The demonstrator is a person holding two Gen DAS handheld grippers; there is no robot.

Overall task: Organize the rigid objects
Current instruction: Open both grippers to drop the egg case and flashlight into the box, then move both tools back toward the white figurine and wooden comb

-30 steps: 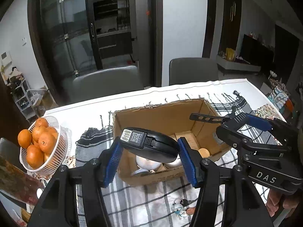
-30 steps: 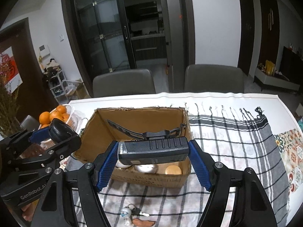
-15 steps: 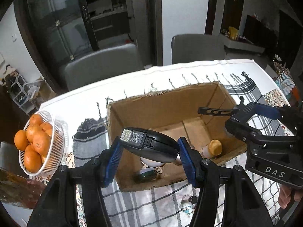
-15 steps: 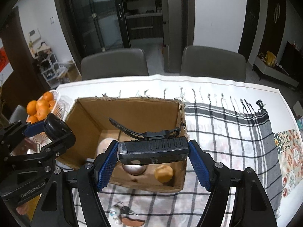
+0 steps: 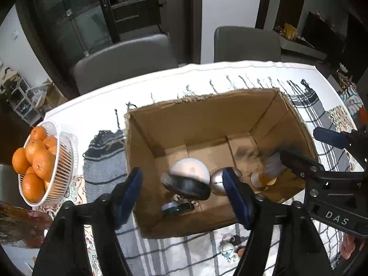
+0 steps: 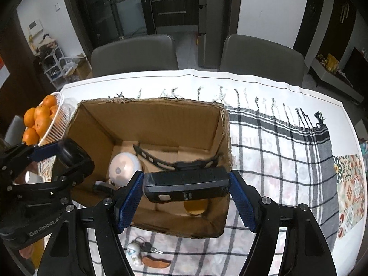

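An open cardboard box (image 5: 147, 161) (image 6: 92, 124) stands on a checked cloth. My left gripper (image 5: 184, 193) is open above its near left corner; a black oval device (image 5: 186, 186), blurred, is loose between the jaws and dropping into the box. My right gripper (image 6: 185, 193) has its jaws spread just wider than a black rectangular device (image 6: 186, 186) with a strap, which hangs over the box's near right part. Inside lie a white round lamp (image 5: 191, 168) (image 6: 125, 165), a silver ball (image 5: 218, 181), a tape roll (image 5: 177, 207) and a wooden-capped bottle (image 5: 264, 179).
A white basket of oranges (image 5: 36, 161) (image 6: 41, 119) stands left of the box. A keyring with a small figure (image 6: 142, 253) (image 5: 227, 248) lies on the cloth in front of the box. Two grey chairs (image 6: 135, 53) stand behind the table.
Both grippers moved forward over the box and tilted down. The left jaws opened and let go of the black oval device. The right jaws widened around the black rectangular device.
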